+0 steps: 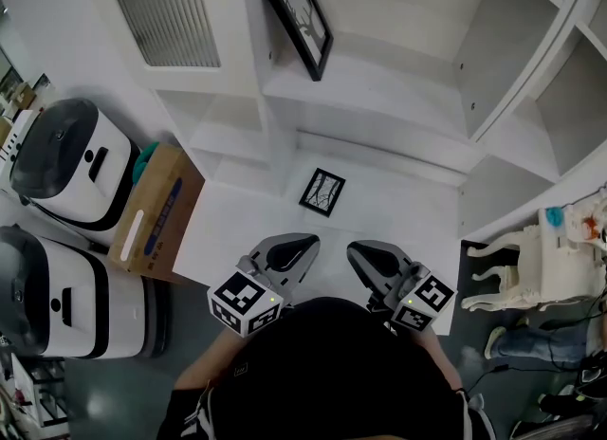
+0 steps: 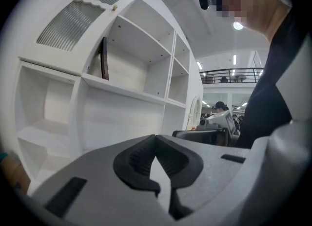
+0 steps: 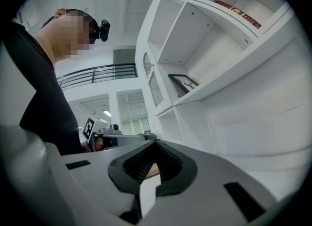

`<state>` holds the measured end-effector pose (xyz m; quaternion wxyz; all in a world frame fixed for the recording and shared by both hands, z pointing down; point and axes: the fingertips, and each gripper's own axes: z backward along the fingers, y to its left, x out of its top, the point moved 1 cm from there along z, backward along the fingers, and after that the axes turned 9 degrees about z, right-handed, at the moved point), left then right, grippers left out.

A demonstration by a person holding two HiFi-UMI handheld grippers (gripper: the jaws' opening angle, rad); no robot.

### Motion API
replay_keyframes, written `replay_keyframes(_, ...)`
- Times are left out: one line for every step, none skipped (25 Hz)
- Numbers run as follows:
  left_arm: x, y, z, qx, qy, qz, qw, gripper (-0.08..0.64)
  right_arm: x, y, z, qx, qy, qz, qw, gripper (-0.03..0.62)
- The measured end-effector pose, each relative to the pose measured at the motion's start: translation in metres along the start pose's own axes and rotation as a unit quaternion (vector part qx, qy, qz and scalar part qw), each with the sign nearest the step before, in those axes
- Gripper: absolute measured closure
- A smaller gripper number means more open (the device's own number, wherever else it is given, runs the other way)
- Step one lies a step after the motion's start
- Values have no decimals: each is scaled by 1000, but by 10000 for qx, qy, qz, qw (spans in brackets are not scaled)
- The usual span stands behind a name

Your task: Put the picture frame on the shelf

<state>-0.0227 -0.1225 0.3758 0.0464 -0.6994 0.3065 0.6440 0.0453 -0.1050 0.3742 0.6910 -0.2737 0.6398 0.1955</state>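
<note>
I have both claws held low and close to my body, side by side over the near edge of the white table. The left claw is closed, its dark pads meeting at the tips with nothing between them. The right claw is just beside it, and its jaws are pressed together and empty too. The two claws angle slightly toward each other without touching.

The small picture frame lies flat on the table, ahead of the claws and roughly between their lines, a little nearer the left one. Neither claw touches it. It has a black border around a pale print with dark branching lines.

Beyond that, well ahead of and above both claws, stands the white shelf. A larger picture frame with a black border leans upright in one of its upper compartments, ahead of the left claw. From the left claw's camera I see this frame nearly edge-on against the compartment's side wall.

Off to the left of the left claw, a cardboard box sits against the table's side, with two white-and-black machines further left. To the right of the right claw is a white ornate stool.
</note>
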Motion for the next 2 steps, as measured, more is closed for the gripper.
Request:
replay_keyframes(0,-1,0,5,3,-26,10000,554,0,0,0,10,0,7,10000,574)
replay_keyframes(1,-1,0,9,4,-50,10000,554,0,0,0,19,-1,15,10000,574)
